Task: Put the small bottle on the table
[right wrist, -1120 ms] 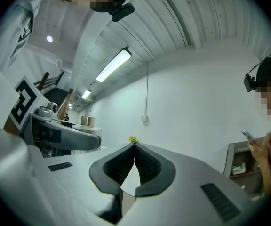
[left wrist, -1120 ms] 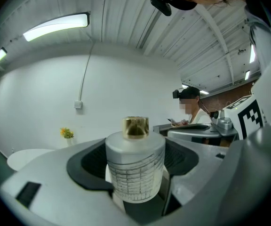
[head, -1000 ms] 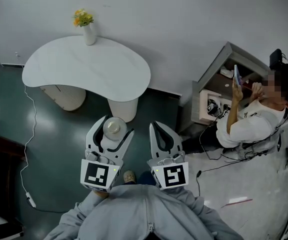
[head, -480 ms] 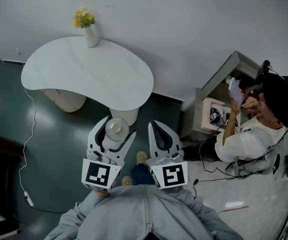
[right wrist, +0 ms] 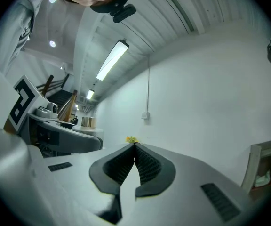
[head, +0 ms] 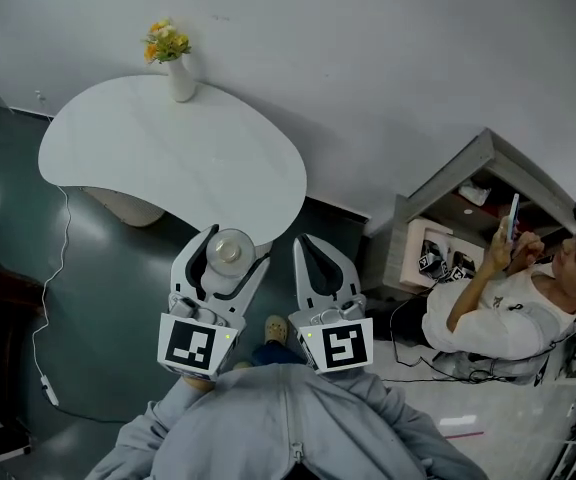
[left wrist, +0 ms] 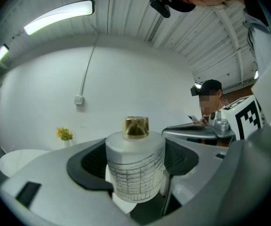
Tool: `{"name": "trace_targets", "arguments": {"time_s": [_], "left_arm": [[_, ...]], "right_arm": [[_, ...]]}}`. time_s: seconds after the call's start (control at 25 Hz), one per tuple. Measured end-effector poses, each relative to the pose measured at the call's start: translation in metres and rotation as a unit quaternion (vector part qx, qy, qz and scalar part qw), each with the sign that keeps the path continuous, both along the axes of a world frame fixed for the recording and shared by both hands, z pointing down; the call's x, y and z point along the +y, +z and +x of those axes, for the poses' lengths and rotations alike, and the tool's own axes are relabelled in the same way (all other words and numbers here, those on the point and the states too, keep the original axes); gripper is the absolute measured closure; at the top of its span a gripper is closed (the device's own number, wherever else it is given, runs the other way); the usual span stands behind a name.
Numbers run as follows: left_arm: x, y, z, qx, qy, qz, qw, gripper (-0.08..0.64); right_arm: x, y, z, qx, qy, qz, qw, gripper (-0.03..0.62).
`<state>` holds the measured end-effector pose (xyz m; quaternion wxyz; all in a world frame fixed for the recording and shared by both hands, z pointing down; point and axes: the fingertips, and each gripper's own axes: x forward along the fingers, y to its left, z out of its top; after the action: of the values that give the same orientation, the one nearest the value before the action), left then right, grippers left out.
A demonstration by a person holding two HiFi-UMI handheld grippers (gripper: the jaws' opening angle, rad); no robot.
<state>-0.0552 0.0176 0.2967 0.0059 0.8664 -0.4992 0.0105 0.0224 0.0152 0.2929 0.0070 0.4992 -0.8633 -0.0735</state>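
Just short of the white table, my left gripper is clamped on the small bottle, held upright, while my right gripper is pinched closed, empty.

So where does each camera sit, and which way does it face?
Head view: on the person's head, facing steeply down at the white table, left gripper, right gripper and grey jacket.
Left gripper view: on the left gripper, facing along its jaws, shut on the small bottle, toward the white wall.
Right gripper view: on the right gripper, facing along its shut, empty jaws toward that wall.
Shared: both gripper views show the yellow flowers and the other gripper.
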Motion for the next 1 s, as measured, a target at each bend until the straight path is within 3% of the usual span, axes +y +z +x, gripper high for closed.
{"name": "trace_targets", "arguments": {"time_s": [0.48,1.0], "left_arm": [[-0.058,0.002,0.024,-0.001,-0.040,-0.001,0.9992,0.227],[-0.094,0.015,0.016,0.000,-0.043,-0.014,0.9990,0.227]], "right_arm": [[-0.067,0.001,0.026,-0.013,-0.038,-0.006,0.999,0.566],[-0.100,0.014,0.025,0.013,-0.041,-0.004,0.999,0.566]]}}
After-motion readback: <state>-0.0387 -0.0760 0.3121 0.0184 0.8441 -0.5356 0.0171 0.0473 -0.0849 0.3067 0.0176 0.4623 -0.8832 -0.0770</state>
